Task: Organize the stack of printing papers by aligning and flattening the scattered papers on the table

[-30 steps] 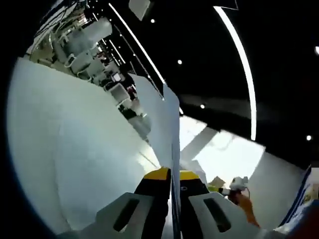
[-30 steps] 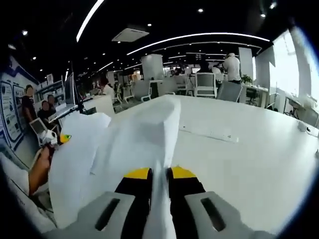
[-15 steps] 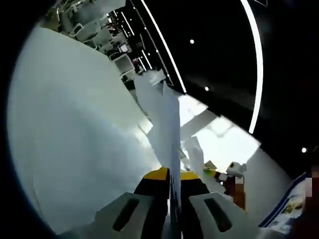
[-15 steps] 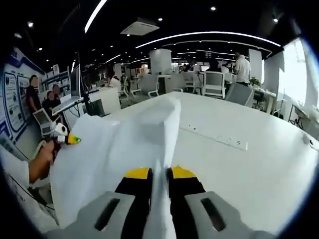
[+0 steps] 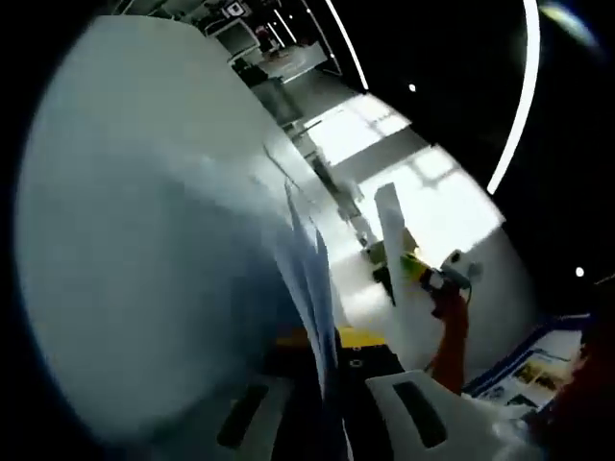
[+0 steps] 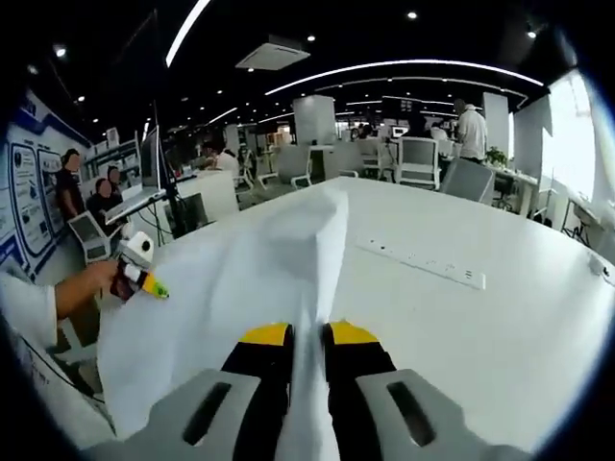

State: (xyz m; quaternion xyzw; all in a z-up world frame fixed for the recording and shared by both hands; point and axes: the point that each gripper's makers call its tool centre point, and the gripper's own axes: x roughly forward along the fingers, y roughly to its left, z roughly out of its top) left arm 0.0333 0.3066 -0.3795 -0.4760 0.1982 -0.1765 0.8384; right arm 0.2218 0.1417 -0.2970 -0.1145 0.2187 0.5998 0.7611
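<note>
The papers (image 6: 255,288) are held lifted above the white worktop (image 6: 480,317), draped and creased. The right gripper (image 6: 307,336) has its jaws clamped on one edge. In the blurred left gripper view, the left gripper (image 5: 332,346) grips fanned sheet edges (image 5: 307,279); its near jaw is hard to make out.

Bare table (image 6: 500,327) right of the raised papers (image 6: 259,279); a power strip (image 6: 423,266) lies across it.

We find no legible text; the printing on the wall posters (image 6: 24,206) is too small to read.
</note>
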